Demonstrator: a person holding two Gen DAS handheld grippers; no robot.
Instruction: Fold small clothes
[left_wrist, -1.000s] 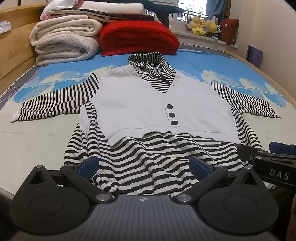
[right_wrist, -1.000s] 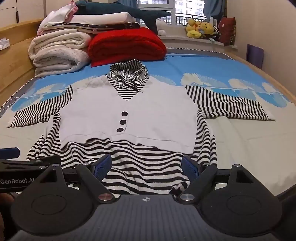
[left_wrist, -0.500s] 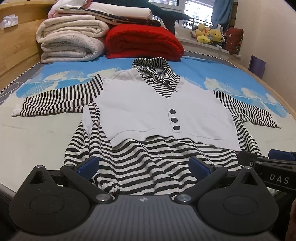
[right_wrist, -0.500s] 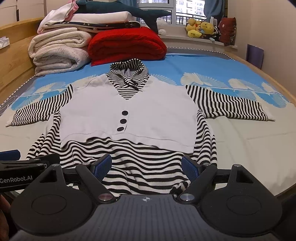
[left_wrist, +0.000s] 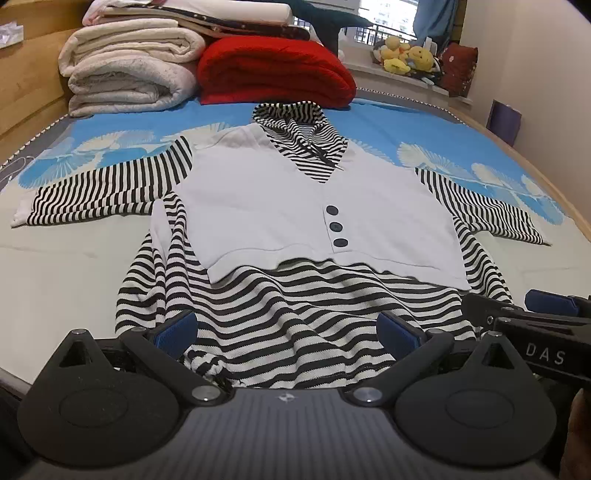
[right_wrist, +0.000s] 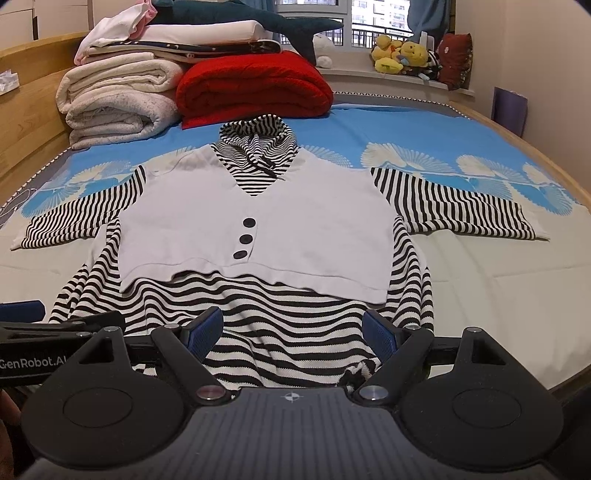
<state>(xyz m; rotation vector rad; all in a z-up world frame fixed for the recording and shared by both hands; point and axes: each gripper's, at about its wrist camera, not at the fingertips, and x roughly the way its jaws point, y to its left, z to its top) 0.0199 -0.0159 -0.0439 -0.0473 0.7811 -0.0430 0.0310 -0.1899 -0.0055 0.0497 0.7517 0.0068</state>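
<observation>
Left wrist view: left gripper (left_wrist: 288, 330) jaws spread wide, empty, over the hem of the striped top (left_wrist: 295, 221), which lies flat on the bed (left_wrist: 55, 280).
Right wrist view: right gripper (right_wrist: 293, 330) jaws wide apart, gripping nothing, above the hem.

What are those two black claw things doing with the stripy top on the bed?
A person holds a gripper in each hand. The left gripper and right gripper are both open at the bottom hem of the stripy top, which lies spread flat on the bed, sleeves out. Nothing is grabbed or folded yet.
</observation>
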